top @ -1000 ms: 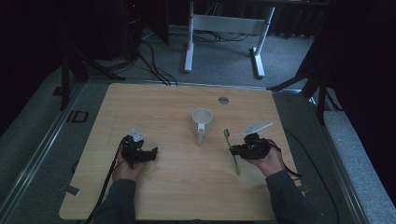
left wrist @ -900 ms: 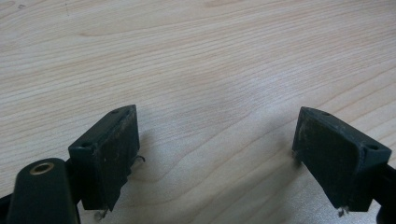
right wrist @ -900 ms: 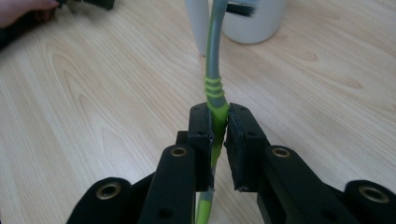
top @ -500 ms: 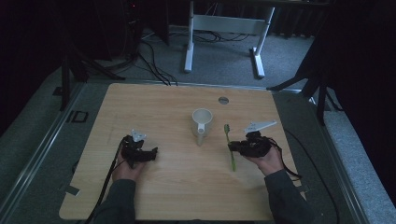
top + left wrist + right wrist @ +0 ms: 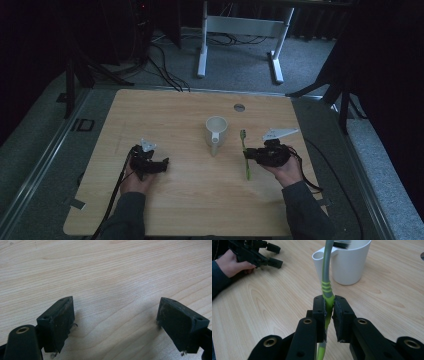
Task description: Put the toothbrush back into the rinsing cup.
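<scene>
A green and grey toothbrush [image 5: 245, 159] is clamped by its handle in my right gripper [image 5: 248, 155], which is shut on it right of the table's middle. In the right gripper view the toothbrush [image 5: 326, 286] runs up from my right gripper [image 5: 329, 302] toward a white cup [image 5: 350, 263], with its bristled head near the cup's rim. The cup [image 5: 216, 129] stands upright at the table's centre, its handle toward me. My left gripper [image 5: 162, 165] lies on the wood at the left. In its own view my left gripper [image 5: 116, 317] is open over bare wood.
The wooden table [image 5: 165, 115] has a small round grommet [image 5: 239, 107] at the back right. Beyond its far edge stand a white desk frame [image 5: 240, 30] and cables on a grey floor. A hand and sleeve [image 5: 227, 267] hold the left gripper [image 5: 265, 255].
The right gripper has turned slightly, and the toothbrush's head has shifted a little farther from me. The left gripper has not moved.
</scene>
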